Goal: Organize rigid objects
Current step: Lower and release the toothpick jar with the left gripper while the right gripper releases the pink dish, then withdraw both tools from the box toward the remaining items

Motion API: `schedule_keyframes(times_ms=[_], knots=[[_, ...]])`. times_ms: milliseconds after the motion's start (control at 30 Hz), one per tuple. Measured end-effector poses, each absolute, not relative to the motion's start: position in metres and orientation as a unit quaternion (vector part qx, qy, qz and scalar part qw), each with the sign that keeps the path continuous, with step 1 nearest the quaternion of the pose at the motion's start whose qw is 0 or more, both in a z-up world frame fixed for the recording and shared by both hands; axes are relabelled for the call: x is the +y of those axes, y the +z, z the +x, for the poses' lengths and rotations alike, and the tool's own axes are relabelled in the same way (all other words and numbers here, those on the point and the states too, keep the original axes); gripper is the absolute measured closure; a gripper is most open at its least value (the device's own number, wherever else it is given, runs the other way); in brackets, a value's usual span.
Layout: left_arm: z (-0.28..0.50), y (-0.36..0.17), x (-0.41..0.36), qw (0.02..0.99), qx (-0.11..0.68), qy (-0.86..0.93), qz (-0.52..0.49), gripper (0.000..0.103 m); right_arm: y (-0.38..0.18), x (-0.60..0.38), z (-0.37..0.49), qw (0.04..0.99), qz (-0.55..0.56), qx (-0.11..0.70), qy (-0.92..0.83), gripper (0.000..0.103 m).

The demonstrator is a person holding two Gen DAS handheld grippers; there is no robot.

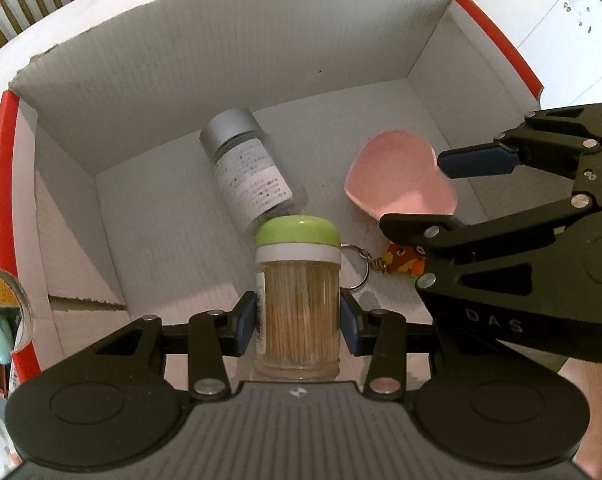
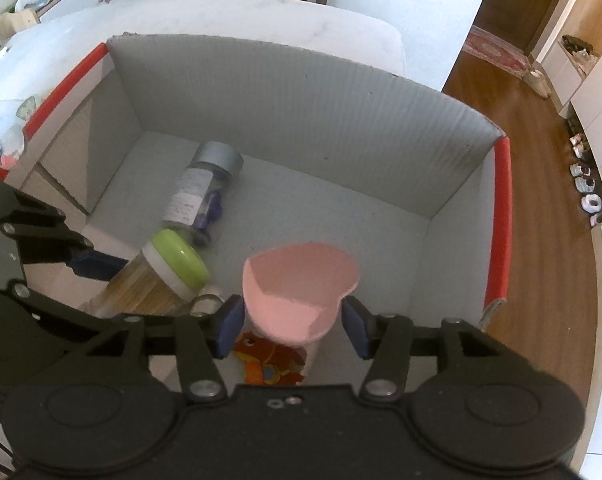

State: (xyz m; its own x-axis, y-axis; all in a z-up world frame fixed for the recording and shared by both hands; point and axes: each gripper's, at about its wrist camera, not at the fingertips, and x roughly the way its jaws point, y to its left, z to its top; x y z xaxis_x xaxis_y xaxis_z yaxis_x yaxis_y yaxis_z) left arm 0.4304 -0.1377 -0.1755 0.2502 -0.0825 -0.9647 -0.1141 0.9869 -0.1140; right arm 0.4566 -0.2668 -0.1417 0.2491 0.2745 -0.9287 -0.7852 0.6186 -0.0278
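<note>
Right now both of my grippers are inside a big cardboard box (image 1: 229, 56) with white walls and red edges.

My left gripper (image 1: 297, 316) has its two blue pads pressed on the sides of a toothpick jar (image 1: 297, 300). The jar is clear, full of little wooden sticks, and has a green lid (image 1: 297, 231) on top. It stands between my fingers, close to the near side of the box.

My right gripper (image 2: 292, 326) has its fingers spread a bit. A pink heart-shaped dish (image 2: 301, 280) sits between the blue pads (image 2: 229, 326). One pad looks like it is touching the dish, and the other pad has a small gap beside it. I cannot tell if I am really gripping it.

Just past the green lid, a small glass bottle (image 1: 247, 168) with a gray cap and a white label lies on its side on the box floor. Its bottom end is right by the green lid.

Beside the toothpick jar there is a metal key ring (image 1: 357, 268) with an orange toy charm (image 1: 401, 262) on it. In the right wrist view the orange charm lies under the pink dish, near my gripper.

The box sits on a white table (image 2: 261, 16).
</note>
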Motion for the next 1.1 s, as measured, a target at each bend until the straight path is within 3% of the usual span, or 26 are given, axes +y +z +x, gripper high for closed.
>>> schedule_keyframes(times_ms=[233,400,867,1100], knots=[[0.426,-0.173,-0.142,0.798,0.598,0.008,-0.076,0.06,-0.133,-0.273,0.456,0.755,-0.233,0.496,0.358,0.043],[0.412,-0.16,-0.145,0.82,0.568,0.008,-0.076,0.05,-0.12,-0.281,0.45,0.769,-0.214,0.484,0.358,0.041],[0.37,-0.118,-0.144,0.866,0.493,0.011,-0.081,0.05,-0.075,-0.308,0.43,0.8,-0.161,0.454,0.358,0.027],[0.337,-0.087,-0.129,0.882,0.462,0.008,-0.09,0.05,-0.051,-0.315,0.41,0.816,-0.136,0.434,0.357,0.026]])
